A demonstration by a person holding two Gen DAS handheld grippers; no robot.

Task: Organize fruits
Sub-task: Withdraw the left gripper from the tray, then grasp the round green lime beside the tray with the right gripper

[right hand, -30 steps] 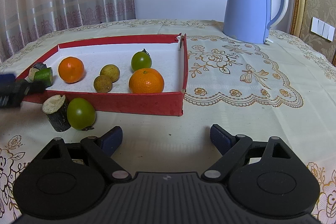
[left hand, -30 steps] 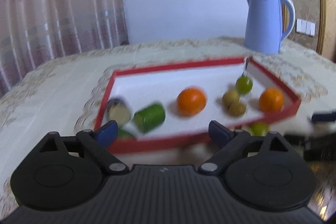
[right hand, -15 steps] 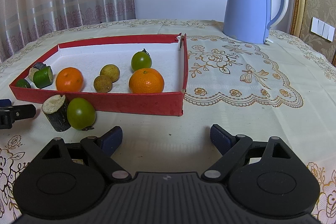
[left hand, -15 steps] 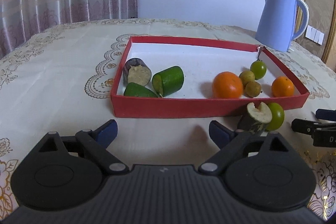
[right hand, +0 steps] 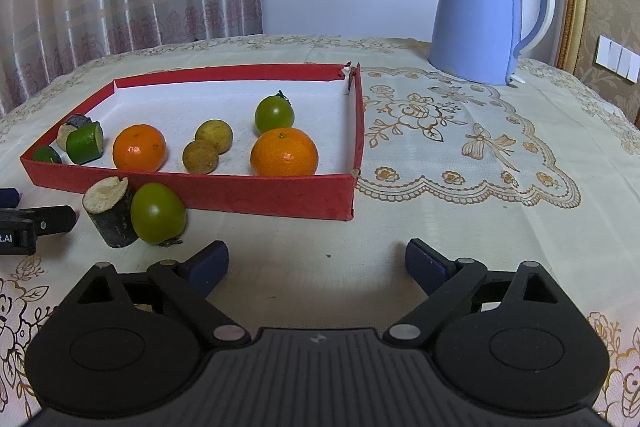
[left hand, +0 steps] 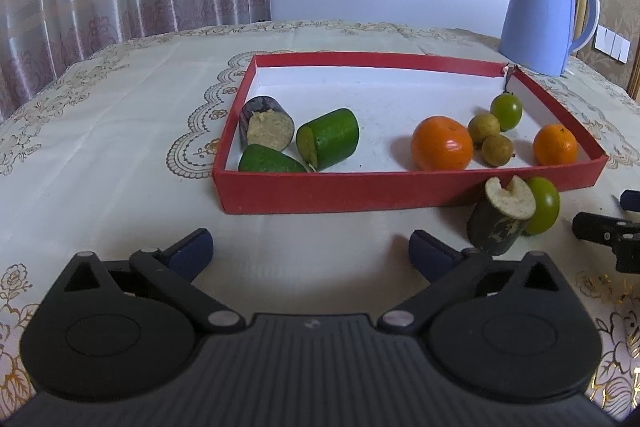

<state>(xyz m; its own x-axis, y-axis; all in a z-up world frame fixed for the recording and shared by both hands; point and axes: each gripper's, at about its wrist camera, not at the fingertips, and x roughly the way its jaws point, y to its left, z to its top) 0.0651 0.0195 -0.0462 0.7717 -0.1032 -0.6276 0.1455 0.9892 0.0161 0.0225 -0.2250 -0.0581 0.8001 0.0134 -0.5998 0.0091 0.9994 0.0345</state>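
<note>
A red tray [left hand: 360, 193] [right hand: 248, 193] holds two oranges [left hand: 442, 143] [right hand: 284, 152], two small brown fruits [right hand: 200, 156], a green round fruit [right hand: 274, 114], two green cut pieces [left hand: 328, 138] and a dark cut piece [left hand: 267, 123]. Outside its front wall stand a dark cut stub [left hand: 500, 215] [right hand: 112, 211] and a green round fruit [left hand: 542, 205] [right hand: 158, 213], touching each other. My left gripper [left hand: 310, 253] is open and empty, in front of the tray. My right gripper [right hand: 316, 261] is open and empty, right of the loose pair.
A blue kettle [left hand: 540, 17] [right hand: 486, 11] stands behind the tray's right end. An embroidered cloth [right hand: 460, 131] covers the table. Curtains hang at the back left. Each gripper's tip shows at the edge of the other's view [left hand: 608, 231] [right hand: 32, 223].
The left gripper has drawn back from over the tray to in front of it and steadied. The right gripper has stayed still.
</note>
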